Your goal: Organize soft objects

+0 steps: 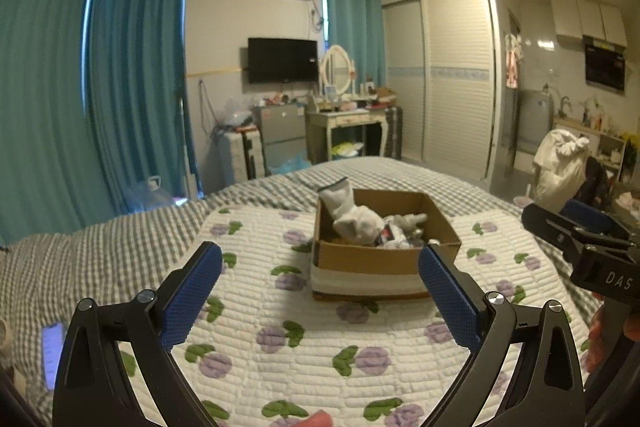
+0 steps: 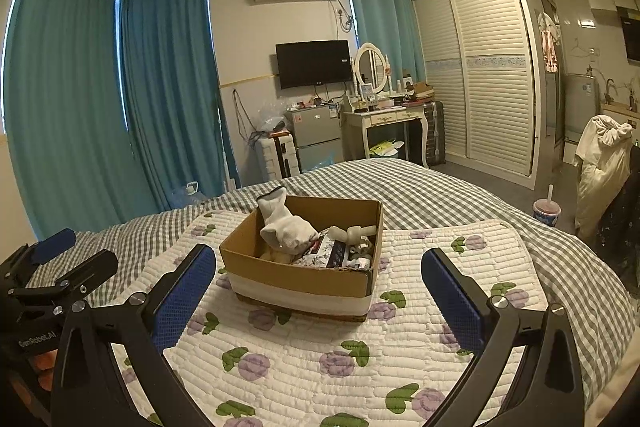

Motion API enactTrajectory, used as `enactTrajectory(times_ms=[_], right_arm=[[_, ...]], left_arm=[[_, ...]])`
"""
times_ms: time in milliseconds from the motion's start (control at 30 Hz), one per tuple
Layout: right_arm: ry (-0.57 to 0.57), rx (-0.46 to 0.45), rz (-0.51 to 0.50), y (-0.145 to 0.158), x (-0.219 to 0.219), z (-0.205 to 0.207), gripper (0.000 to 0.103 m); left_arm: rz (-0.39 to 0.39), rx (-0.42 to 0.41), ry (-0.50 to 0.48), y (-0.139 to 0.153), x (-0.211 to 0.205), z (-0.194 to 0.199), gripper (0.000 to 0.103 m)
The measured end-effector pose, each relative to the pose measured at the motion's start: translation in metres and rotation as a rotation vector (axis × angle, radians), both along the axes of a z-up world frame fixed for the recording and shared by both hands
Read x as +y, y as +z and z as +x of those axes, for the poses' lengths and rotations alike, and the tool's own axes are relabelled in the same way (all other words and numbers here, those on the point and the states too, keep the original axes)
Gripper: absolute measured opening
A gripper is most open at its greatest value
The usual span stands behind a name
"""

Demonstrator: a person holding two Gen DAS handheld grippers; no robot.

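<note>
A cardboard box sits on a white quilt with purple flowers on the bed. A white sock leans over the box's left rim. More soft items lie inside. My left gripper is open and empty, held above the quilt just in front of the box. My right gripper is open and empty, also in front of the box. Each gripper shows at the edge of the other's view.
A grey checked bedspread covers the bed beyond the quilt. A phone lies at the bed's left edge. A drink cup stands right of the bed. A dresser, small fridge and wardrobe stand beyond.
</note>
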State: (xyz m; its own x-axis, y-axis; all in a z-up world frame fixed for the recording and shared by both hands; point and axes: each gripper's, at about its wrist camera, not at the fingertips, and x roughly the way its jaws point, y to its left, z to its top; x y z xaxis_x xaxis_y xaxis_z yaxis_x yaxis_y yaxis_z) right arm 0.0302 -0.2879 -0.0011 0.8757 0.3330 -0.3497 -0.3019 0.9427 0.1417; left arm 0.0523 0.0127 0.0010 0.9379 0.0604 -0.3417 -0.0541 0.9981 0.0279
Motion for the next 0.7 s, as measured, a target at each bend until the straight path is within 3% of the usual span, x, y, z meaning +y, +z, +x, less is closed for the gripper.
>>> enactTrajectory(times_ms=[700], right_arm=[[-0.004,0.014,-0.012,-0.0087,0.0053,0.0078,0.103]], left_arm=[[0.027,0.0,-0.002,-0.0026,-0.0005,0.003,0.101]])
